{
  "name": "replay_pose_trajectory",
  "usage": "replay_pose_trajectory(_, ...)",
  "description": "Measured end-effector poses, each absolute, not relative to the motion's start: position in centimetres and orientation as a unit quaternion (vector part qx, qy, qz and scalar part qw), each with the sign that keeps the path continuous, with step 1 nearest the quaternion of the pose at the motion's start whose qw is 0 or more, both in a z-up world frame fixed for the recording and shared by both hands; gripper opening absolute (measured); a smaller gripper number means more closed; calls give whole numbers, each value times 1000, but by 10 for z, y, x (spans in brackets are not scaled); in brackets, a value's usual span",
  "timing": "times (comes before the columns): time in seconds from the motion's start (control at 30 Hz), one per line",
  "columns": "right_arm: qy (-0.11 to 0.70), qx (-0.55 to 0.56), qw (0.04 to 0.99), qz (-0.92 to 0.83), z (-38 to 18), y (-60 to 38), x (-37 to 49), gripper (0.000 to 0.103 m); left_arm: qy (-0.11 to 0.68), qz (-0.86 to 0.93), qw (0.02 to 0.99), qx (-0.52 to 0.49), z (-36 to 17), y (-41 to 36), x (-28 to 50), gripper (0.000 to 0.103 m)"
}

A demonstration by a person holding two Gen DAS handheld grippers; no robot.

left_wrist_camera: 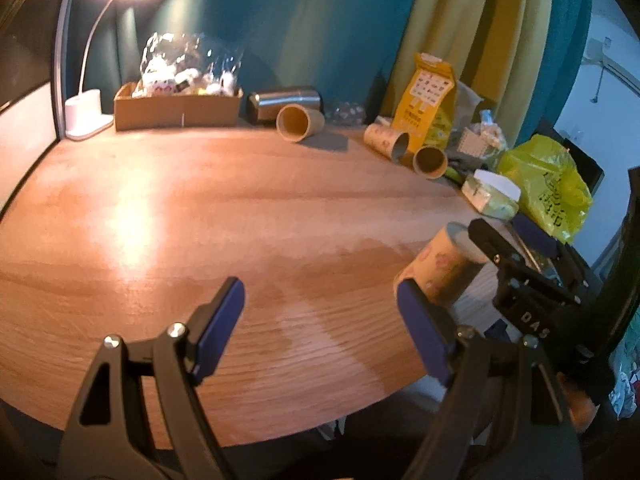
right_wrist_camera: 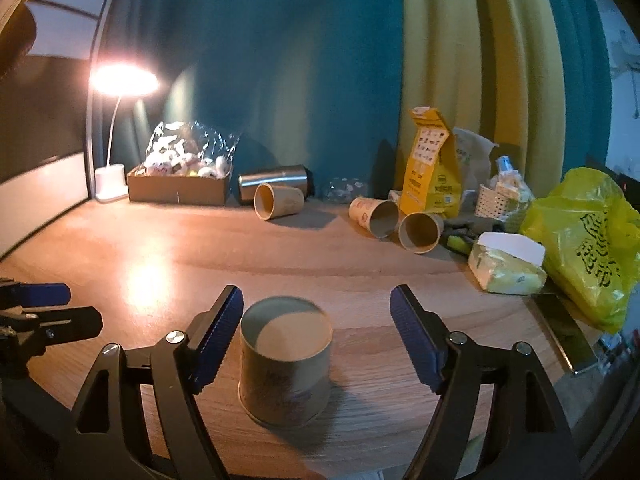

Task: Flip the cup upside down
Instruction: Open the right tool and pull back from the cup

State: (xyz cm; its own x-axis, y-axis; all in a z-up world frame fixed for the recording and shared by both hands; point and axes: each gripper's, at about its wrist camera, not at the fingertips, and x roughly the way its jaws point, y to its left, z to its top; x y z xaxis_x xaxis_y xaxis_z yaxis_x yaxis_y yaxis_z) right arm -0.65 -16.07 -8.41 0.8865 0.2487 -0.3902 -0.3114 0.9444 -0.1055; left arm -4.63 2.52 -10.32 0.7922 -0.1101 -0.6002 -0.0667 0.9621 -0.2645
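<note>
A printed paper cup (right_wrist_camera: 285,364) stands upside down on the wooden table (right_wrist_camera: 360,280), its flat base up. My right gripper (right_wrist_camera: 316,336) is open, its blue fingers on either side of the cup with gaps, not touching it. In the left wrist view the same cup (left_wrist_camera: 444,270) shows at the right with the right gripper (left_wrist_camera: 516,248) around it. My left gripper (left_wrist_camera: 320,320) is open and empty over bare table, to the left of the cup. Its finger also shows at the left edge of the right wrist view (right_wrist_camera: 36,294).
Three paper cups lie on their sides at the back (right_wrist_camera: 278,200) (right_wrist_camera: 374,212) (right_wrist_camera: 420,232), next to a steel tumbler (right_wrist_camera: 276,182). A cardboard box (right_wrist_camera: 180,190), lamp (right_wrist_camera: 110,180), yellow bags (right_wrist_camera: 432,172) (right_wrist_camera: 588,240) and a tissue pack (right_wrist_camera: 506,270) crowd the back and right.
</note>
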Motion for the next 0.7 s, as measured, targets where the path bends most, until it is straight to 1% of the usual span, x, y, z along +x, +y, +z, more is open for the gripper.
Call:
replay_pose_trajectory(0.17, 199, -51, 967, 152, -65, -173, -11, 79, 308, -15, 943, -127, -84, 20, -54, 80)
replay_pose_trajectory(0.43, 197, -38, 967, 156, -37, -181, -26, 79, 275, -12, 955, -111, -52, 11, -69, 80)
replay_pose_trajectory(0.57, 209, -25, 964, 164, -28, -186, -30, 79, 264, -2, 959, -98, -40, 6, -75, 81)
replay_pose_trajectory(0.6, 210, -22, 963, 166, -27, -187, -31, 79, 262, 0, 960, -96, -37, 5, -76, 84)
replay_pose_trajectory(0.67, 210, -21, 963, 167, -22, -188, -34, 79, 259, 2, 961, -96, -33, 5, -78, 97)
replay_pose_trajectory(0.7, 211, -21, 963, 168, -21, -188, -35, 79, 254, 2, 962, -97, -31, 5, -80, 97)
